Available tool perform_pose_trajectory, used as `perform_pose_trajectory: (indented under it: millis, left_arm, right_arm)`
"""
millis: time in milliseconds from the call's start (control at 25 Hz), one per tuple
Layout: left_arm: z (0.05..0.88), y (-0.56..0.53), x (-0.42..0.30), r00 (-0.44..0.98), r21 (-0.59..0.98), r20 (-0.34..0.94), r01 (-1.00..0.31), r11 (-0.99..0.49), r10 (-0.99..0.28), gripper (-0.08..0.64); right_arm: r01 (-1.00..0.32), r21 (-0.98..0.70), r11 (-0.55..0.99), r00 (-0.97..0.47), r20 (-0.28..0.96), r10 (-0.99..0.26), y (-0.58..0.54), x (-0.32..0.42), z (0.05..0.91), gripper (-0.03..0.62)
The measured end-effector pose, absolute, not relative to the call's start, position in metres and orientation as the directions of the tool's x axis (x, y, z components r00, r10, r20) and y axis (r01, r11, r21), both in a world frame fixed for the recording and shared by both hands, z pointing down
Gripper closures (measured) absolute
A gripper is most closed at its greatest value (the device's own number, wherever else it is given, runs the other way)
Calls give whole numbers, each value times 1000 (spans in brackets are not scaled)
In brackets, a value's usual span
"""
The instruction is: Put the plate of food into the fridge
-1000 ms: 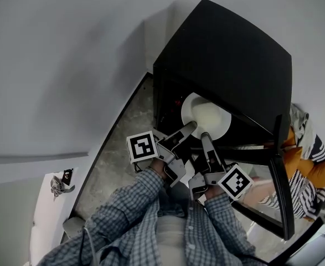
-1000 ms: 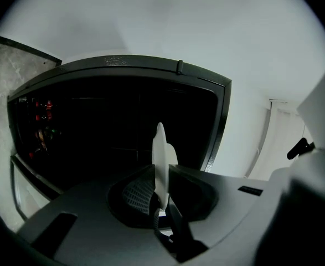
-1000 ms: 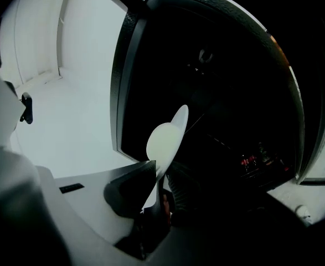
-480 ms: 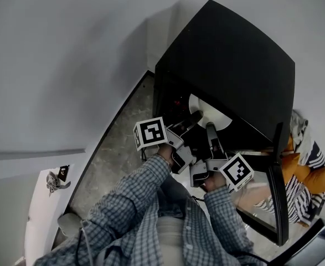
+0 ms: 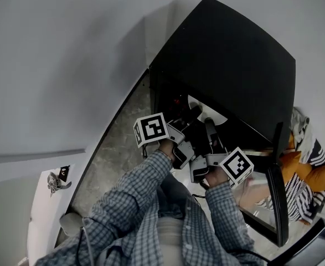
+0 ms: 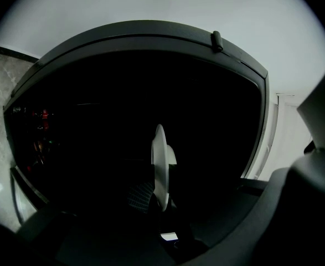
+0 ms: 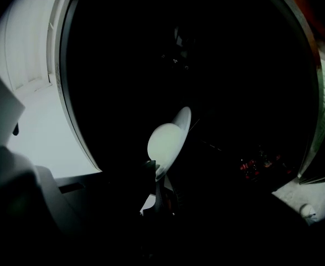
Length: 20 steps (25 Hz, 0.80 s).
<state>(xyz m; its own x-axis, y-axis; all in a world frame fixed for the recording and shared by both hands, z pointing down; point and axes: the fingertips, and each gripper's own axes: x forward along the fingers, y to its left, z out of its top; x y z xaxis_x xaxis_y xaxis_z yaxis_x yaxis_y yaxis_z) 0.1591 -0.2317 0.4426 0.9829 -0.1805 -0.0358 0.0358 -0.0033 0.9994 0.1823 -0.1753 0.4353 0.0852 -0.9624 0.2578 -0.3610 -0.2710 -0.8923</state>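
gripping 1 plate (image 5: 215,114): l gripper (image 5: 194,113), r gripper (image 5: 209,122)

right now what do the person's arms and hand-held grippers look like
Both arms wear checked grey-blue shirt sleeves. The left hand-held gripper and right hand-held gripper are pale grey with dark tips; each carries a white cube printed with black square markers.

Speckled floor (image 5: 115,148), black fridge (image 5: 234,54) on it
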Motion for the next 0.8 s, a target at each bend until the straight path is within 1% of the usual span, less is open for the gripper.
perform_pose_trajectory:
  millis: [240, 480, 640, 800]
  left_arm:
    - [451, -233, 160, 978, 1000, -19, 21, 8, -208, 499]
    - [449, -236, 168, 984, 999, -31, 28, -21, -178, 499]
    - [447, -234, 167, 986, 997, -63, 57, -45, -152, 499]
    - [445, -233, 169, 990, 996, -78, 72, -51, -120, 499]
  right_arm:
    - [-342, -896, -284, 76, 275, -958, -176, 173, 442, 514]
    - [-298, -906, -300, 140, 269, -953, -174, 179, 444, 514]
    - [-260, -926, -274, 148, 242, -959, -175, 179, 439, 548]
    - [-221, -942, -252, 164, 219, -962, -174, 181, 438, 558]
